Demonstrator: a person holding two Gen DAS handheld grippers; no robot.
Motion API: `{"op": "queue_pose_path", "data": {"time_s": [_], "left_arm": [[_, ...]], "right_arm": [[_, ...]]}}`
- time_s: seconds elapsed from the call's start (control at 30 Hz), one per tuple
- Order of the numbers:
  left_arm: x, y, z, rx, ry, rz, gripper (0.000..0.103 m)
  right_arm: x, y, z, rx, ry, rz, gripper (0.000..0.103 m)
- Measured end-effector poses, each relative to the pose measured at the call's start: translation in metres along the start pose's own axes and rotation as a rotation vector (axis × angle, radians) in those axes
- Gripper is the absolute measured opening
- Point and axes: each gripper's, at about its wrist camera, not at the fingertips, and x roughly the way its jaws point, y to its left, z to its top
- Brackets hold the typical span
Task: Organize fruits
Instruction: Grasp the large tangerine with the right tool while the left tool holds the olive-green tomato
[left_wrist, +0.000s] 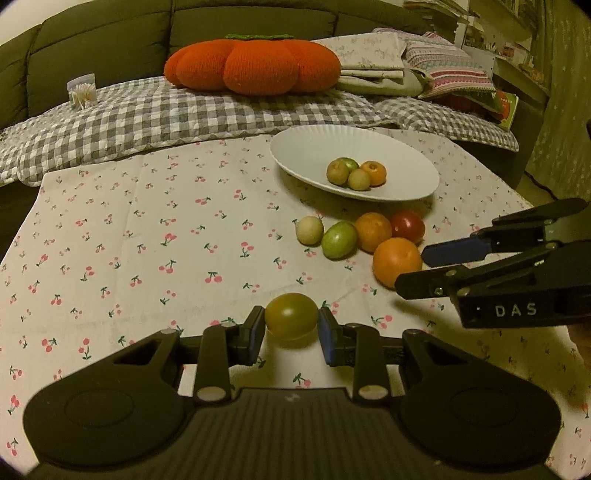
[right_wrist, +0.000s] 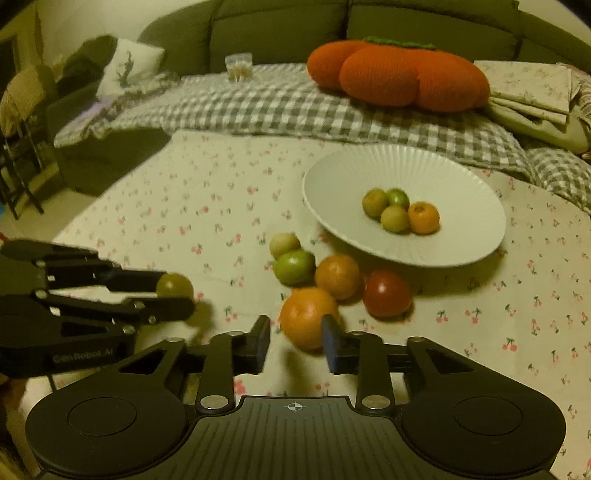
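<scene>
Now the olive tomato sits clamped between the left gripper pads.

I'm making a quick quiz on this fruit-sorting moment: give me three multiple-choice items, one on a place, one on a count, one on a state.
1. Where is the red tomato?
A. on the plate
B. on the tablecloth
C. on the sofa

2. How many fruits lie on the plate?
A. two
B. four
C. six

3. What is the left gripper doing?
A. gripping a yellow-green tomato
B. hanging open over the plate
C. gripping an orange

Answers: 1 B, it sits on the tablecloth in front of the plate; 2 B, four small fruits cluster there; 3 A, its pads press both sides of the tomato.
</scene>
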Motion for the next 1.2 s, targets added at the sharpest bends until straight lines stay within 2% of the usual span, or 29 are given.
{"op": "queue_pose_path", "data": {"time_s": [0.07, 0.23, 0.33, 0.57, 0.67, 0.93, 1.2], "left_arm": [[0.0, 0.0, -0.001, 0.003, 0.003, 0.001, 0.029], [0.0, -0.001, -0.001, 0.004, 0.004, 0.001, 0.029], [0.001, 0.0, -0.001, 0.005, 0.005, 0.0, 0.029], [0.003, -0.002, -0.001, 0.011, 0.007, -0.001, 0.029], [0.003, -0.003, -0.001, 0.01, 0.005, -0.001, 0.029], [0.004, -0.007, 0.009, 0.006, -0.009, -0.01, 0.029], [0.007, -0.017, 0.027, -0.005, -0.041, -0.019, 0.029]], "right_arm": [[0.002, 0.001, -0.001, -0.012, 0.003, -0.013, 0.04], [0.005, -0.001, 0.0, -0.004, -0.004, -0.025, 0.042], [0.01, -0.001, 0.001, -0.012, -0.002, -0.044, 0.048], [0.02, -0.008, 0.002, 0.002, -0.005, -0.082, 0.048], [0.02, -0.009, 0.002, 0.0, -0.009, -0.092, 0.04], [0.01, -0.012, 0.006, 0.02, -0.017, -0.061, 0.039], [-0.008, -0.02, 0.018, 0.048, -0.07, -0.063, 0.039]]}}
